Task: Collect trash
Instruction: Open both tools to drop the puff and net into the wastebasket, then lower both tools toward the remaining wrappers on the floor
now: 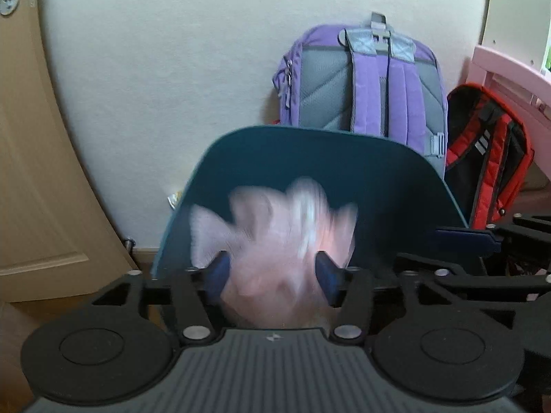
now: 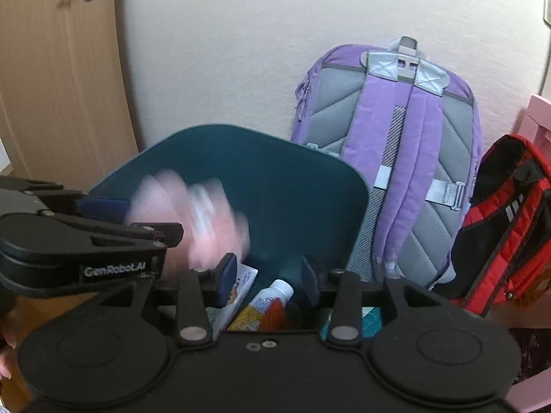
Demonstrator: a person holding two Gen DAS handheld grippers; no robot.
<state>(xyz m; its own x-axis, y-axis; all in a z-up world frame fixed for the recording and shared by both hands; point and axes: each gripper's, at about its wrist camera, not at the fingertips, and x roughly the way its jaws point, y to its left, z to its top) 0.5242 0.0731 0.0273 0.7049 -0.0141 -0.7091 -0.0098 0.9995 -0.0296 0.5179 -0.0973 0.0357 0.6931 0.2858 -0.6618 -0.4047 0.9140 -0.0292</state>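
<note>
Pink crumpled bag [image 1: 275,241] blurred betw part-open left fingers [image 1: 220,270] over teal bin [image 2: 292,189]; bottle [image 2: 272,297], cartons inside; right fingers [image 2: 229,273] narrowly apart, empty

Wall [image 1: 172,69]: cream, plain.
Door [image 2: 58,79]: wooden, at 10 o'clock.
Pink furniture [image 1: 509,69]: at 3 o'clock.

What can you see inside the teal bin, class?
Inside the teal bin, the right wrist view shows a small white-capped bottle and a printed carton. A blurred pink bag and the right gripper cover the rest.
</note>
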